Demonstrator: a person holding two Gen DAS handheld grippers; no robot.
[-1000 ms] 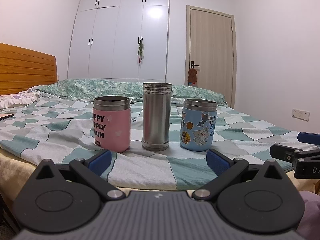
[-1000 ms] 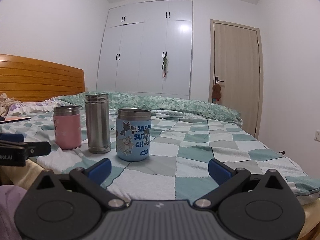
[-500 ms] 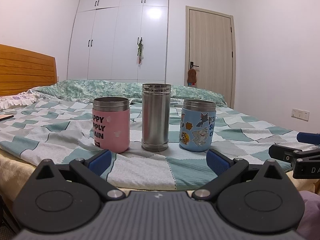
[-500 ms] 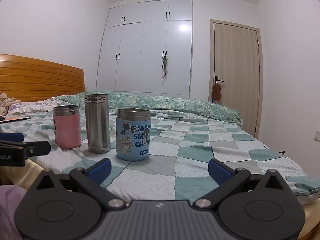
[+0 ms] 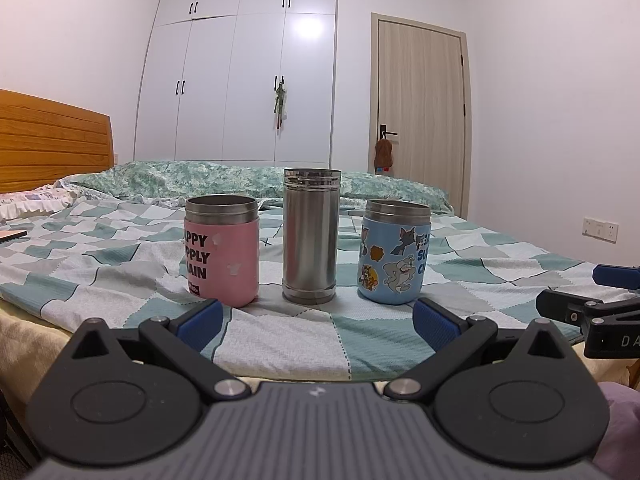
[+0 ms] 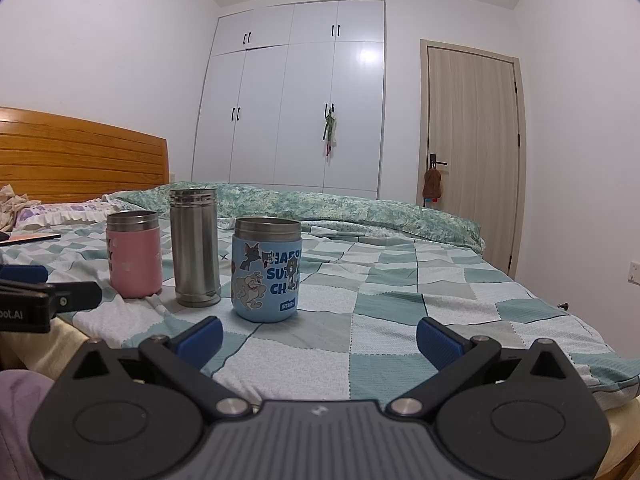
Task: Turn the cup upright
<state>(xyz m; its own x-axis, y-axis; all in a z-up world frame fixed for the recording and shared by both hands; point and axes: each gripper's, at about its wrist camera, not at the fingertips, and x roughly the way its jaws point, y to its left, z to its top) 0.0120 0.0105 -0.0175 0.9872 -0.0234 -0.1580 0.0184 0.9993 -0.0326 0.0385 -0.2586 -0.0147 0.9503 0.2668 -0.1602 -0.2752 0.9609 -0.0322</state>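
Three cups stand upright in a row on the bed, open mouths up: a pink cup [image 5: 221, 251] with black lettering at left, a tall plain steel cup [image 5: 311, 235] in the middle, a blue cartoon cup [image 5: 394, 252] at right. They also show in the right wrist view: pink cup [image 6: 134, 254], steel cup [image 6: 195, 247], blue cup [image 6: 266, 275]. My left gripper [image 5: 317, 317] is open and empty, just short of the cups. My right gripper [image 6: 320, 334] is open and empty, to the right of the blue cup.
The cups rest on a checked green and white bedspread [image 5: 120, 264]. A wooden headboard [image 5: 48, 140] is at left. A white wardrobe [image 5: 240, 80] and a door [image 5: 420, 120] stand behind. The right gripper shows at the edge of the left wrist view [image 5: 592, 312].
The left wrist view has shifted slightly; the cups sit a little lower and nearer in it. Both grippers stay open and no cup has moved.
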